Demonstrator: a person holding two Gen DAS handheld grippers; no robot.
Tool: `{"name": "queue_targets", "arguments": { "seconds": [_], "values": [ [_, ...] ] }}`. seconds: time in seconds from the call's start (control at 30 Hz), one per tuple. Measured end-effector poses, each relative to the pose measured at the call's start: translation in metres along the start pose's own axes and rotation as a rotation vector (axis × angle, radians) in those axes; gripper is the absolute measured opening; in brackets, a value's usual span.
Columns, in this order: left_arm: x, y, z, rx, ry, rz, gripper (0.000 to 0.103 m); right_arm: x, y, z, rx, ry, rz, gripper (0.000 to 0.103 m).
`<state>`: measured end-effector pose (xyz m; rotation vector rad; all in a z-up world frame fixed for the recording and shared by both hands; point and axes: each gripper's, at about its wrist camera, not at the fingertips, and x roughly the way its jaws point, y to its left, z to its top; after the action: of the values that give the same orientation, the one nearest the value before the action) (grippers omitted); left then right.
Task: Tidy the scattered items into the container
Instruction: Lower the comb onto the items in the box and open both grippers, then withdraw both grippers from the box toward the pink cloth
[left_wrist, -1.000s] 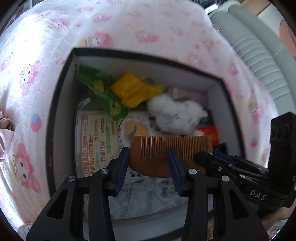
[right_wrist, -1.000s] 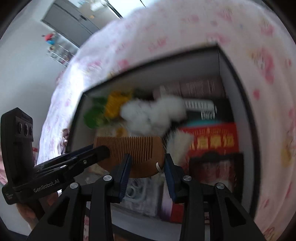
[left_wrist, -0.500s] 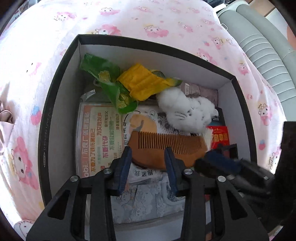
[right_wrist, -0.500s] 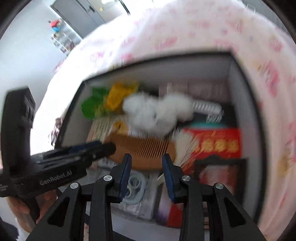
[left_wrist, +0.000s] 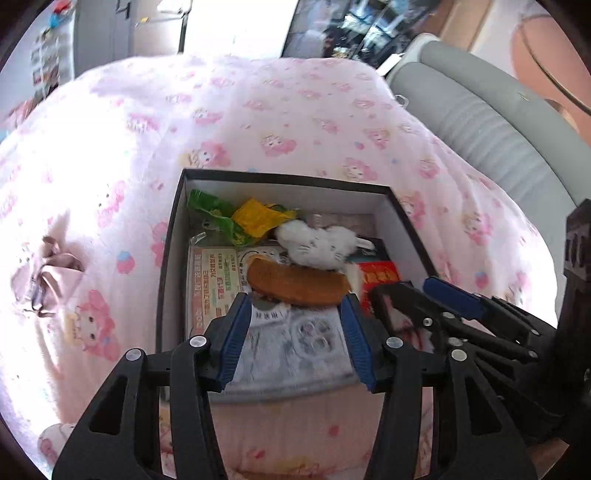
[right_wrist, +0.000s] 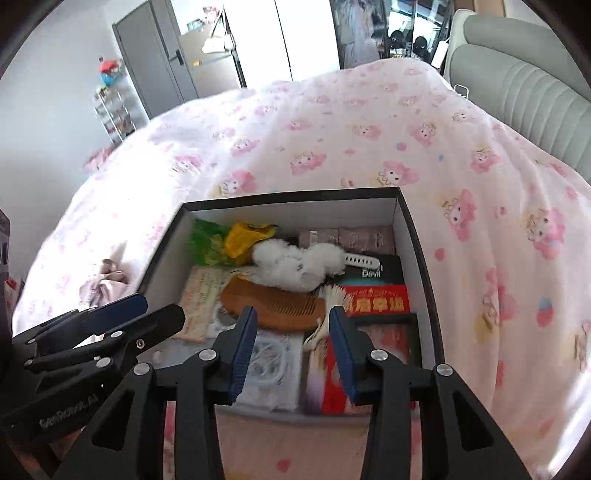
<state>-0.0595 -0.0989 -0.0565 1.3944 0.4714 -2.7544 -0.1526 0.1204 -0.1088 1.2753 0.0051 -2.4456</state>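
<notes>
Legible: "Devil" in white on black packet (right_wrist: 384, 267) inside box (right_wrist: 421, 243). Partly legible: "GenRobot.AI" on body of left gripper (right_wrist: 144, 314), blurred. Large yellow Chinese characters on red packet (right_wrist: 376, 301), four in row, not clearly readable. Chinese print on orange-and-green leaflet (left_wrist: 214, 280), too small to read.

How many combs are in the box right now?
1. The wooden comb lies near the middle of the box, just in front of the white plush. Others could be hidden under the pile.
</notes>
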Motion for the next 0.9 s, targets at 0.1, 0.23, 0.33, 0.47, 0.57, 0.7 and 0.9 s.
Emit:
{"name": "queue_targets", "arguments": {
  "seconds": [0.1, 0.23, 0.33, 0.47, 0.57, 0.7, 0.9],
  "values": [
    [-0.017, -0.005, -0.011, 0.045, 0.001, -0.012, 0.052, -0.014, 0.010, -0.011, -0.007, -0.021, -0.012, 0.037],
    [-0.034, 0.004, -0.029, 0.069, 0.010, -0.006, 0.053, -0.033, 0.032, -0.028, -0.050, -0.043, -0.018, 0.037],
    [-0.045, 0.018, -0.042, 0.057, 0.010, -0.002, 0.053, -0.042, 0.050, -0.037, -0.069, -0.048, -0.030, 0.037],
    [-0.058, 0.048, -0.053, -0.008, 0.011, -0.003, 0.052, -0.046, 0.083, -0.044, -0.129, -0.067, -0.026, 0.037],
    [-0.069, 0.076, -0.061, -0.052, -0.004, 0.039, 0.051, -0.038, 0.112, -0.046, -0.164, -0.054, 0.009, 0.037],
    [-0.082, 0.125, -0.073, -0.143, -0.014, 0.080, 0.051, -0.017, 0.155, -0.047, -0.206, 0.000, 0.092, 0.037],
    [-0.094, 0.202, -0.087, -0.295, -0.041, 0.120, 0.052, 0.024, 0.219, -0.042, -0.245, 0.074, 0.237, 0.037]
  ]
}}
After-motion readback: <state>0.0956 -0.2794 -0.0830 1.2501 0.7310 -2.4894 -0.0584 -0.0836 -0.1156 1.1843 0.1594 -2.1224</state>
